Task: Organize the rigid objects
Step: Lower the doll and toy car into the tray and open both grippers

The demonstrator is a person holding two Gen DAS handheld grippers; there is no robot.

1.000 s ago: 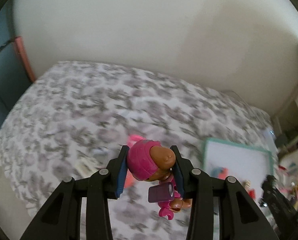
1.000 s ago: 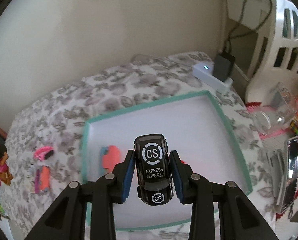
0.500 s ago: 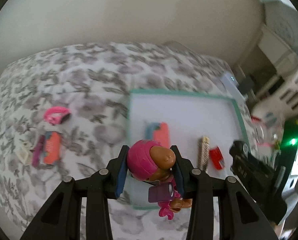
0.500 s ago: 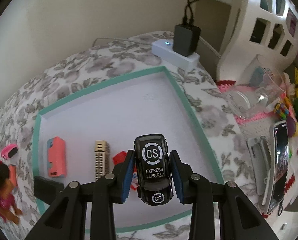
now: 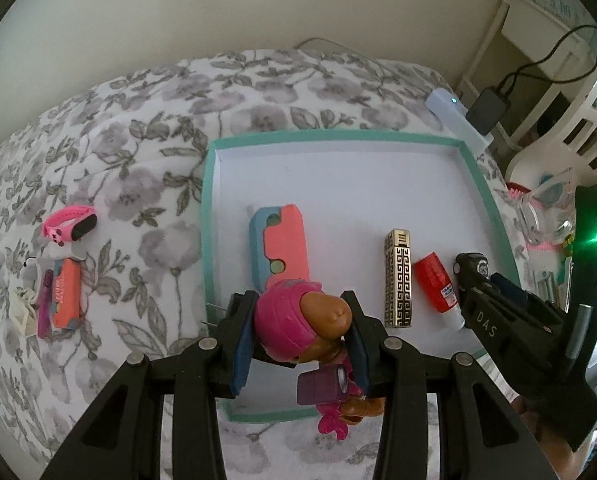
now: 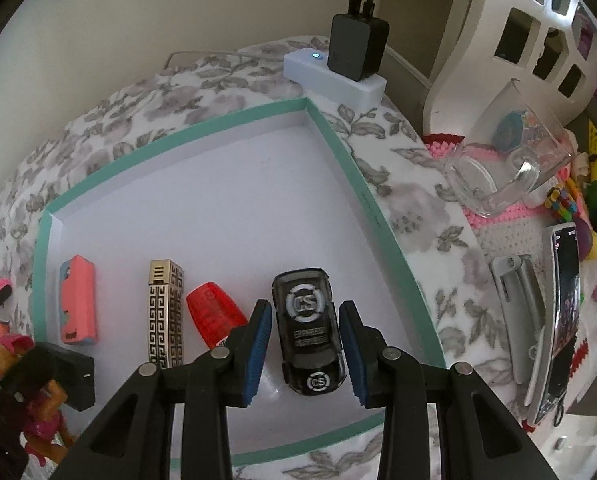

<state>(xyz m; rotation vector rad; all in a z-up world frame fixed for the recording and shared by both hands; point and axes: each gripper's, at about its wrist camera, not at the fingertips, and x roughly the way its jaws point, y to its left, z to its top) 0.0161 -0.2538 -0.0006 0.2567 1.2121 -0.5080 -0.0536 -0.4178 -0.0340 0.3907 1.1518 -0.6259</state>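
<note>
Landmark: white tray with teal rim (image 6: 340,148), lying on the grey floral cloth (image 5: 146,152). Right gripper (image 6: 304,354) over the tray's near right part, jaws spread, a gap showing on each side of the black toy car (image 6: 308,334); the car sits on the tray floor between the pads, touching neither as far as the blur on its roof lettering lets me judge. Left gripper (image 5: 298,354) at the tray's near left edge, pads clamped on the pink-hatted head of the doll figure (image 5: 302,328); the body hangs below the fingers. Inside the tray, in a row left of the car: red bottle (image 6: 214,320), gold patterned lighter (image 6: 165,316), coral and blue case (image 6: 78,304). Outside the tray, well to its left: pink wristband (image 5: 72,226), orange box (image 5: 64,294). Beyond the tray's far right corner: white power strip (image 6: 334,76) with a black adapter (image 6: 358,46) plugged in. To the tray's right: clear glass mug (image 6: 506,164), phone (image 6: 560,316).
</note>
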